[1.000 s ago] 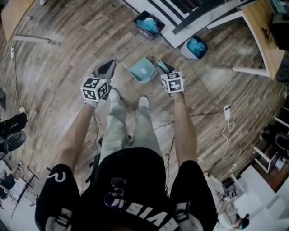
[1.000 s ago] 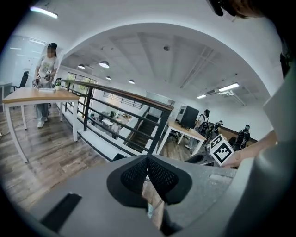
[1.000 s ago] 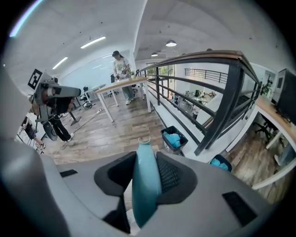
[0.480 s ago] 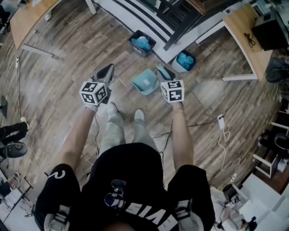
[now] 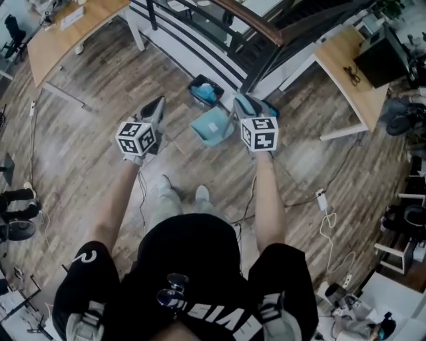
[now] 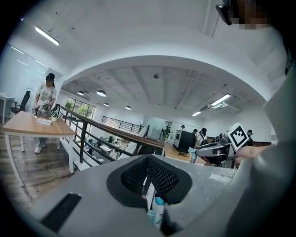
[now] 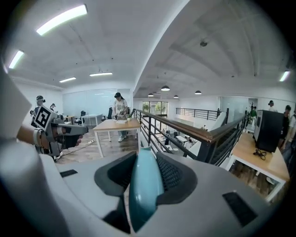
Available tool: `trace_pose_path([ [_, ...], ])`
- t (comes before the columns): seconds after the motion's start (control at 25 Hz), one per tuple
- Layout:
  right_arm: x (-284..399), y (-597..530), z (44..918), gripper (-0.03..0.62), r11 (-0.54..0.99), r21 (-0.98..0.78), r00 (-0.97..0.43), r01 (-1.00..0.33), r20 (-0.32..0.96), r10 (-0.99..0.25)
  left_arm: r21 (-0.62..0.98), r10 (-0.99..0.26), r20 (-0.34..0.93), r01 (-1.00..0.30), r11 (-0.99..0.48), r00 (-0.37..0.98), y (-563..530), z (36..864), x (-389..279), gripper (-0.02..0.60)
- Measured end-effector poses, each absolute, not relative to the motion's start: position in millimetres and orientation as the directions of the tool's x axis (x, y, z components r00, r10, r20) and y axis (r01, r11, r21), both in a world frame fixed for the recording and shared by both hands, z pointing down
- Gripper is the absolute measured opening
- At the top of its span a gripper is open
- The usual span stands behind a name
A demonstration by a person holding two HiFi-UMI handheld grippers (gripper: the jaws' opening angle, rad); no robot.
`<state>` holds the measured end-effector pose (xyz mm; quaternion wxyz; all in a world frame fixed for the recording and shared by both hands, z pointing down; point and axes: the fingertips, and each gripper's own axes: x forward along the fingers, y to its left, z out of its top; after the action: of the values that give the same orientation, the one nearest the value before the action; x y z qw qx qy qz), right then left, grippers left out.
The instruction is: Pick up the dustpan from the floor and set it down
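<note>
You've got the light blue plastic dustpan (image 5: pixel 212 126) up in the air, hanging off your right gripper (image 5: pixel 243 106) well clear of the wood-plank floor (image 5: pixel 86 153), out in front of you. In the right gripper view the claw is clamped on the dustpan's smooth teal handle (image 7: pixel 144 185). The handle runs straight down the middle between the black ridged pads (image 7: pixel 171 172), so that looks like a proper hold, not a fingertip pinch. In the head view the pan part sits to the left of that gripper, between your two hands.

Your left gripper (image 5: pixel 158 104) isn't doing anything. Its jaws are pulled in close with just a thin slit between them and nothing in there, and it's apart from the dustpan.

Progress-wise I'd call the pickup half done. What's left is the set-down, and nothing here shows a spot picked out for it. There's a dark bin with blue stuff in it (image 5: pixel 205 90) on the floor just beyond the pan, by the dark railing (image 5: pixel 249 18), so I'd steer clear of that. Lower the pan flat, then open up.
</note>
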<state>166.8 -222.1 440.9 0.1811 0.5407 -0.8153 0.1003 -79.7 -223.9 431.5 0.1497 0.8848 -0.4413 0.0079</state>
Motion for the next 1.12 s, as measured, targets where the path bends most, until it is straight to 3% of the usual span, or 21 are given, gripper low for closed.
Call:
trace_pose_path([
  [0.48,159.0,-229.7,381.2,0.127,0.421,0.035,-0.393,-0.906,0.293,-0.872,0.216,-0.796,0.12,-0.798,-0.563,0.594,-219.1,400.6,-78.5,-0.003],
  [1.12,156.8,-216.6,487.7,0.127,0.44,0.017,-0.381,-0.898,0.474,-0.794,0.24,-0.77,0.224,-0.799,-0.551,0.598,-208.9,458.7,-71.4,-0.003],
])
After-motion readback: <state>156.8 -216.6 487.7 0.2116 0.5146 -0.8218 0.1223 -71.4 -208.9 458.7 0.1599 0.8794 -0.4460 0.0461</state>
